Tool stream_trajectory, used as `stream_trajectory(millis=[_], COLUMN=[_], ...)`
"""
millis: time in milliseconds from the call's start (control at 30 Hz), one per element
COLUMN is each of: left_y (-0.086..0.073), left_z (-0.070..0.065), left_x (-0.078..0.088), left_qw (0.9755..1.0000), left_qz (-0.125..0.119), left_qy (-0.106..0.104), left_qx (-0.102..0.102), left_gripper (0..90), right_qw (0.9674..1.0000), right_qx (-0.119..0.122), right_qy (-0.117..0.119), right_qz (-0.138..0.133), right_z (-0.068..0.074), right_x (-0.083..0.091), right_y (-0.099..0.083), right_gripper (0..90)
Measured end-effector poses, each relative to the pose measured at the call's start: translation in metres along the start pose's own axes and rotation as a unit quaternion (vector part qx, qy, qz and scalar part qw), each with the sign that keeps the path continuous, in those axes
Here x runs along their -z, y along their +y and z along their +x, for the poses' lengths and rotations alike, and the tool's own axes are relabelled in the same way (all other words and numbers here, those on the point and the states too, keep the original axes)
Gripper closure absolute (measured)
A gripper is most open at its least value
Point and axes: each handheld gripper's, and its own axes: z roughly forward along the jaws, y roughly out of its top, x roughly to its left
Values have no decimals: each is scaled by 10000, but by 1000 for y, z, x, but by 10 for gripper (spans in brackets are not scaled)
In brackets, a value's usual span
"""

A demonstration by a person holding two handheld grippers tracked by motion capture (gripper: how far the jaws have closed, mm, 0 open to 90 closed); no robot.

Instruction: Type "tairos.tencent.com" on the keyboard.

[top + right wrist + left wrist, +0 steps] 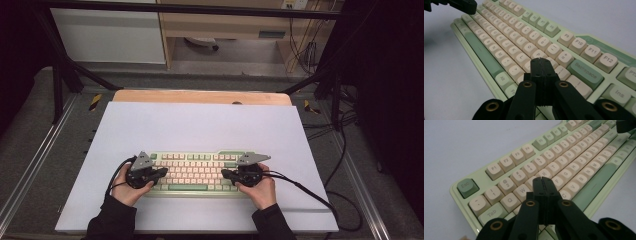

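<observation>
White surface [200, 125] carries a green keyboard [195, 172]; left claw [543, 181] and right claw [540, 62] hover over its keys, both closed, empty.

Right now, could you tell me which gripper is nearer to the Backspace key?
The right gripper: its shut tips hover just beside the Backspace key, while the left gripper sits over the keyboard's far end.

Even, soft overhead light on the pale table [200, 125] — dark surroundings, far keys blurred in both gripper views.
</observation>
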Motion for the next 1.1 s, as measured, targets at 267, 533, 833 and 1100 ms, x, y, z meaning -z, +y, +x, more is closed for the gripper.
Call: stream_trajectory(millis=[267,533,833,1100], left_y=[12,23,21,19], left_z=[-4,-9,-10,-10], left_x=[-6,-20,-30,-36], left_qw=[10000,10000,10000,9999], left_qz=[-30,-30,18,56], left_qy=[15,-3,27,36], left_qx=[-32,-69,-95,-110], left_gripper=[900,900,900,900], right_qw=[10000,10000,10000,10000], right_qx=[13,-15,-29,-5], right_qy=[-6,-12,11,16], right_qz=[48,21,29,83], right_z=[-2,-5,-4,-3], right_x=[5,8,9,7], right_y=[-8,-12,-14,-15], right_gripper=[900,900,900,900])
